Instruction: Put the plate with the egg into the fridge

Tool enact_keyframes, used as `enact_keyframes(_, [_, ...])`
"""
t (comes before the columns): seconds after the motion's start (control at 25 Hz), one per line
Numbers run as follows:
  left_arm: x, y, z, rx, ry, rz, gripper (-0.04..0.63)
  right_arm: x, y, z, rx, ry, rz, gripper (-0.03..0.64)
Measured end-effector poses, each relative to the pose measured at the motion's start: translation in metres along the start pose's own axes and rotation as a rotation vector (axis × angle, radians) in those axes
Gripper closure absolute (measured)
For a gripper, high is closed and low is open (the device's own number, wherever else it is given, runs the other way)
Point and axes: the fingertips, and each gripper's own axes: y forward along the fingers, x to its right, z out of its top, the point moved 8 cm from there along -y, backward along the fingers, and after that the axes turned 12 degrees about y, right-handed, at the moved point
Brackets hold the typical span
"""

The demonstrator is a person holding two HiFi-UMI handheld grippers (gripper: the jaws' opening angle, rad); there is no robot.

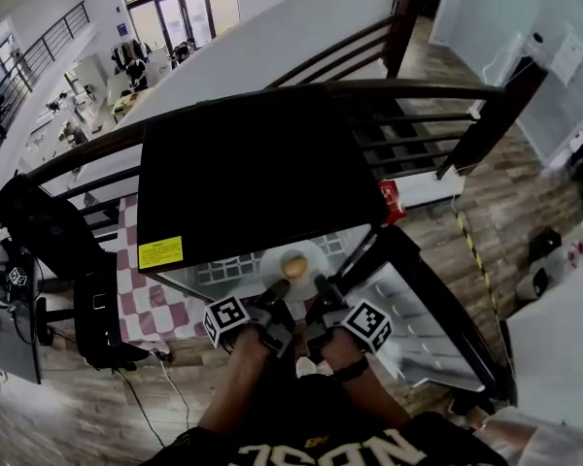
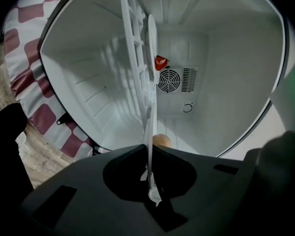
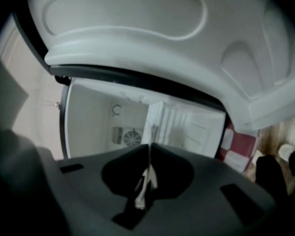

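Observation:
A white plate [image 1: 313, 253] with a brown egg [image 1: 293, 265] on it hangs at the mouth of the open black fridge [image 1: 253, 173], just over its white shelf. My left gripper [image 1: 275, 297] is shut on the plate's near-left rim. My right gripper [image 1: 323, 293] is shut on the near-right rim. In the left gripper view the plate [image 2: 151, 82] shows edge-on between the closed jaws of the left gripper [image 2: 148, 149], with the egg [image 2: 162, 141] just beyond. In the right gripper view the right gripper [image 3: 148, 149] pinches the white rim of the plate [image 3: 146, 178].
The fridge's white inside [image 2: 88, 73] has a wire shelf [image 2: 132, 43], a round fan grille [image 2: 168, 80] and a small red part [image 2: 160, 62]. Its open door [image 1: 418, 309] stands at the right. A red-checked cloth [image 1: 136, 289] and a dark railing [image 1: 418, 115] lie around it.

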Motion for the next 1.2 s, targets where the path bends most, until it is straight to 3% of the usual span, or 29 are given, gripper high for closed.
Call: enact_keyframes(1.2, [-0.003, 0.025, 0.024, 0.016, -0.072, 0.015, 0.557, -0.004, 0.044, 0.014, 0.032, 0.001, -0.016, 0.580])
